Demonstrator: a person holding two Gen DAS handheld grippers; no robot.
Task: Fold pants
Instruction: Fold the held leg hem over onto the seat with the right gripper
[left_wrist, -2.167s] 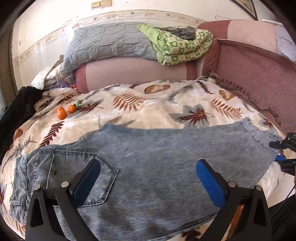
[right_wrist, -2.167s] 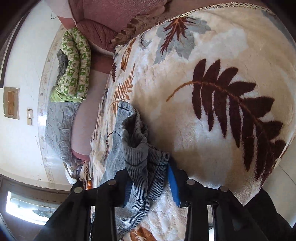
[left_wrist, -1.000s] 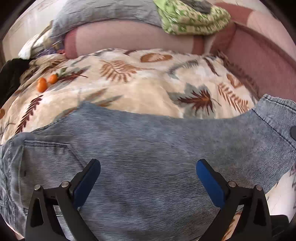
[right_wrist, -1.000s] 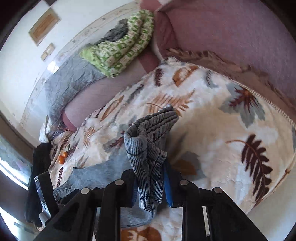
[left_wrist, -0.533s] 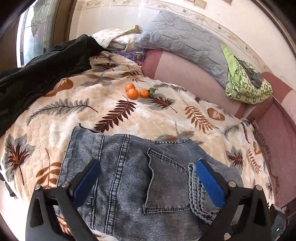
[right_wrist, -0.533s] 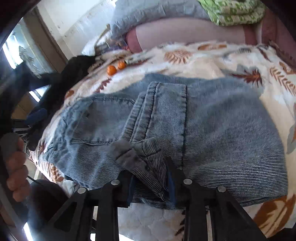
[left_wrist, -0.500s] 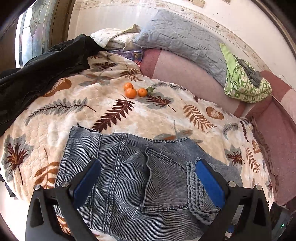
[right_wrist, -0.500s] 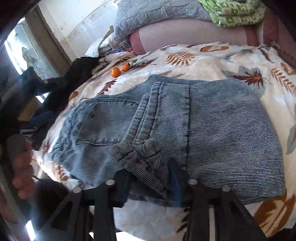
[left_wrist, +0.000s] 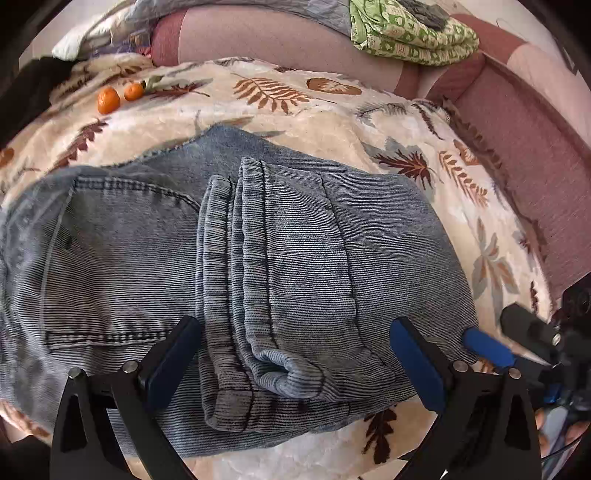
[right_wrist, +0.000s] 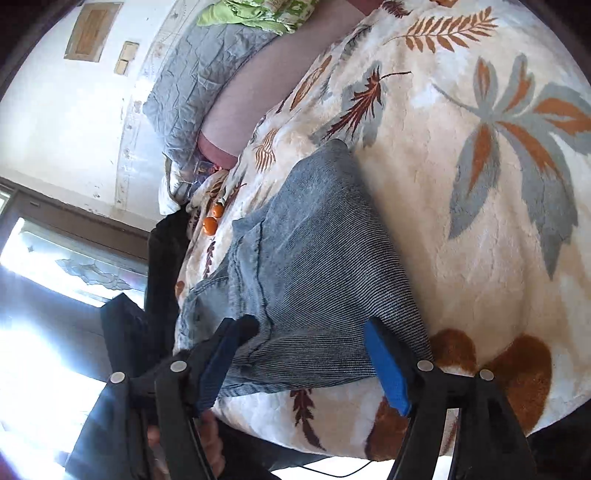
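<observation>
The left gripper (left_wrist: 291, 354), black with blue pads, hovers with its jaws spread wide and nothing pressed between them, above the faded blue denim pants (left_wrist: 295, 236). The right gripper (right_wrist: 301, 360) has its jaws opening; the near edge of the folded denim lies between the blue pads, and neither pad clamps it. The pants rest folded on the cream plush blanket with brown and grey leaf prints (left_wrist: 332, 122), leg hems laid back over the seat and its stitched back pocket (left_wrist: 110, 258). Beyond them, two small orange tangerines (left_wrist: 109, 100) sit on the blanket, well apart from the denim. Behind runs a pink bolster cushion (left_wrist: 258, 37) carrying a folded green patterned quilt (left_wrist: 410, 33)
</observation>
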